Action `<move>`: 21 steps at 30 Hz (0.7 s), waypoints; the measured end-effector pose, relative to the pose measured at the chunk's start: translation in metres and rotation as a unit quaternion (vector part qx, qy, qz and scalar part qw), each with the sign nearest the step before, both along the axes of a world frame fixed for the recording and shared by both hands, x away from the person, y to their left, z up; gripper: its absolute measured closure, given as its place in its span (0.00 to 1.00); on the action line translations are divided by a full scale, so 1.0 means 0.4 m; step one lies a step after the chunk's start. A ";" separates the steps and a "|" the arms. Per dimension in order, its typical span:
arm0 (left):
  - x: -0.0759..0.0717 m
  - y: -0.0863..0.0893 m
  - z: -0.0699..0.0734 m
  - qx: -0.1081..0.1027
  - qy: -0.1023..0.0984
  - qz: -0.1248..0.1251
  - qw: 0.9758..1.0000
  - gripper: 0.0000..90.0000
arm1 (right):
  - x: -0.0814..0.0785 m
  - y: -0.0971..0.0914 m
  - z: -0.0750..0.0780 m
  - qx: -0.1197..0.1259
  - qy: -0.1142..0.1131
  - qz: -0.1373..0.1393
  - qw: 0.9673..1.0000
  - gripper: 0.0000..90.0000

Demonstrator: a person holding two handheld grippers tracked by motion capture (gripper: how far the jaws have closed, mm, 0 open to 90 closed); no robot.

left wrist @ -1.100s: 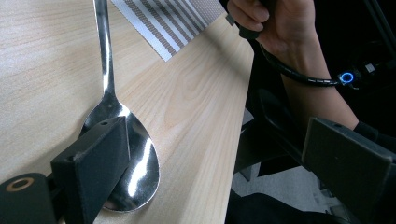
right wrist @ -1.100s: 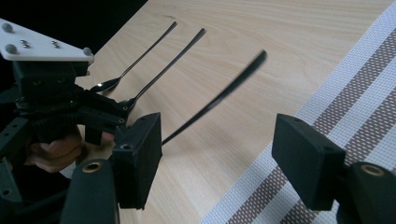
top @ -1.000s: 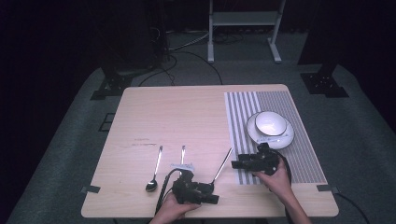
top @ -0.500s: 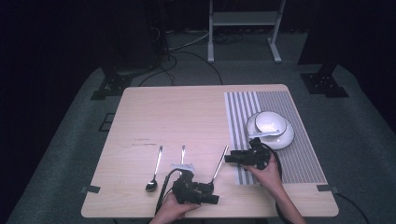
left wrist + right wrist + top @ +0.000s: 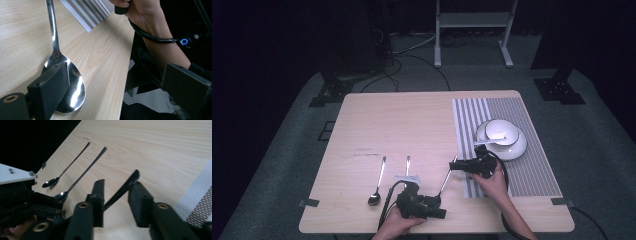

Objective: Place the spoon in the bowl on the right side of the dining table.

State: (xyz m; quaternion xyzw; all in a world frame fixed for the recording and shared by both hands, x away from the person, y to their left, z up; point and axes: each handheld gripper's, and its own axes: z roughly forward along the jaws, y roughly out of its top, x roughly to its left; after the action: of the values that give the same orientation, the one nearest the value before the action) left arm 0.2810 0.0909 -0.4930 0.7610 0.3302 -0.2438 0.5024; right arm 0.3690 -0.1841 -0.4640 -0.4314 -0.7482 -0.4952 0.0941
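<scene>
Shiny steel spoon (image 5: 444, 182), long thin handle. Lying flat on the wooden table (image 5: 402, 120), bowl near the front edge. Handle angled toward the striped mat (image 5: 522, 170).

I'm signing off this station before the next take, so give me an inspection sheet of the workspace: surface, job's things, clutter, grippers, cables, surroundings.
Surface: wooden table, striped placemat on its right side.
Job's things: large spoon beside the placemat's edge, handle between the right gripper's jaws.
Clutter: two slimmer spoons left of it; white bowl on a plate on the placemat.
Grippers: left gripper open, one jaw over the large spoon's bowl end; right gripper jaws have just been closing, not yet clamped.
Cables: a cable trails from each gripper; floor cables behind.
Surroundings: grey carpet, metal stand, dark beyond.
</scene>
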 end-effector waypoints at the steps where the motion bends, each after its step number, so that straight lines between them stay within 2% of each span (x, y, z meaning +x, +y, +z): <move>1: 0.000 0.000 0.000 -0.001 0.001 0.000 1.000 0.07 | 0.000 0.000 0.000 0.001 0.002 0.000 1.000 0.79; 5: 0.000 0.000 0.000 0.000 0.000 0.000 1.000 0.07 | 0.005 -0.001 -0.002 0.013 0.009 -0.001 1.000 0.84; 19: 0.004 0.009 0.005 0.004 -0.001 0.008 1.000 0.07 | 0.011 -0.003 -0.006 0.046 0.026 0.000 0.999 0.90; 21: 0.005 0.013 0.007 0.000 0.000 0.010 1.000 0.07 | 0.012 -0.003 -0.006 0.053 0.031 0.000 0.998 0.90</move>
State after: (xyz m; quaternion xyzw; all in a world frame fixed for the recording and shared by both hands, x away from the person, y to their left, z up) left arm 0.2829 0.0960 -0.4902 0.7577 0.3376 -0.2386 0.5049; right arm 0.3739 -0.1854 -0.4665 -0.4411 -0.7178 -0.5202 0.1399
